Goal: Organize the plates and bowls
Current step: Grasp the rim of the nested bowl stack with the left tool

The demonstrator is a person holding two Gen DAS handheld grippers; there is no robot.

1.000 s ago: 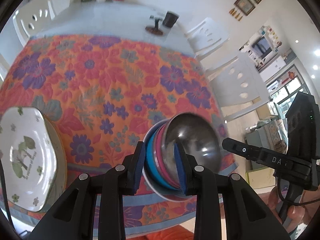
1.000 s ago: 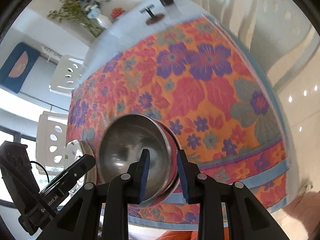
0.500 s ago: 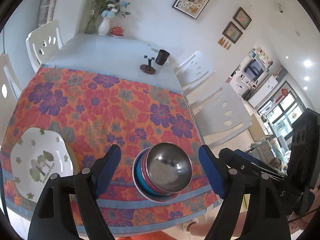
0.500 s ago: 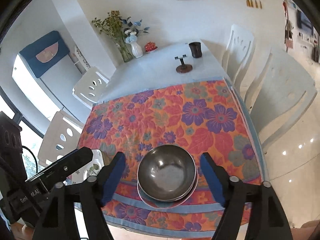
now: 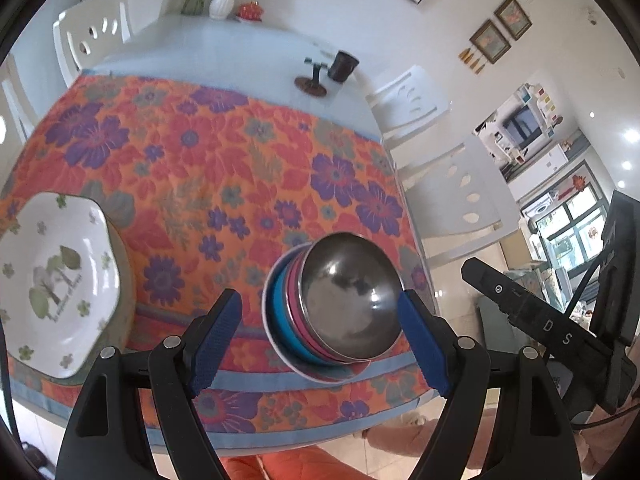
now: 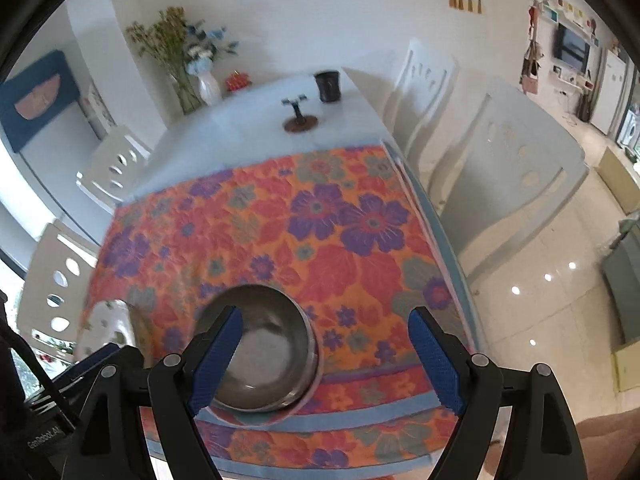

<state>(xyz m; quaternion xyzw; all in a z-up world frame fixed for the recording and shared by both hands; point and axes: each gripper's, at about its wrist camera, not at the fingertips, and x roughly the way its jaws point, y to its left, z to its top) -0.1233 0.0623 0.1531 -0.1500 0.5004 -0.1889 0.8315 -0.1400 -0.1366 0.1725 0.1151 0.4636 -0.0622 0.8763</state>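
1. The steel bowl (image 5: 352, 300) is sitting nested atop the stacked bowls (image 5: 288, 304) near the tabletop (image 5: 224, 52) front edge.
2. The left tongs (image 5: 320, 340) are standing wide, gripping nothing; the right tongs (image 6: 324, 360) are opening, also empty.
3. Stacking looks finished; next, probably the flowered plate (image 5: 56, 280) is needing a spot.

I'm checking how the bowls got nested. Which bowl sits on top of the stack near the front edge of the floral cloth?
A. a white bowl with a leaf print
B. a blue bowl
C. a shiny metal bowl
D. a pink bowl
C: the metal bowl sits innermost on top, with pink and blue rims showing beneath it in the bowl stack.
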